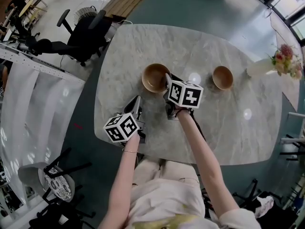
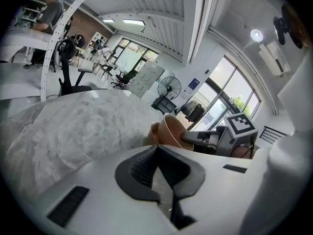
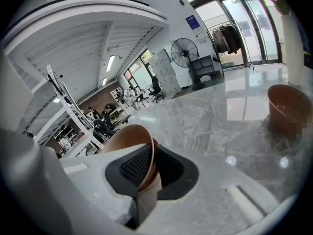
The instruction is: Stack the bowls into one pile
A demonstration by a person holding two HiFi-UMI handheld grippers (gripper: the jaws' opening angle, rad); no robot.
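Clamping the larger bowl (image 1: 153, 77) by its rim: right gripper (image 3: 146, 166); left gripper (image 2: 157, 152) closed, empty.

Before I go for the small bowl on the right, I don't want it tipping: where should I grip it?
Probably the rim of the small bowl, on its near edge, coming down from above. It sits upright and open, so its wall can be pinched inside and outside. The right gripper holds the larger bowl by the rim that way.
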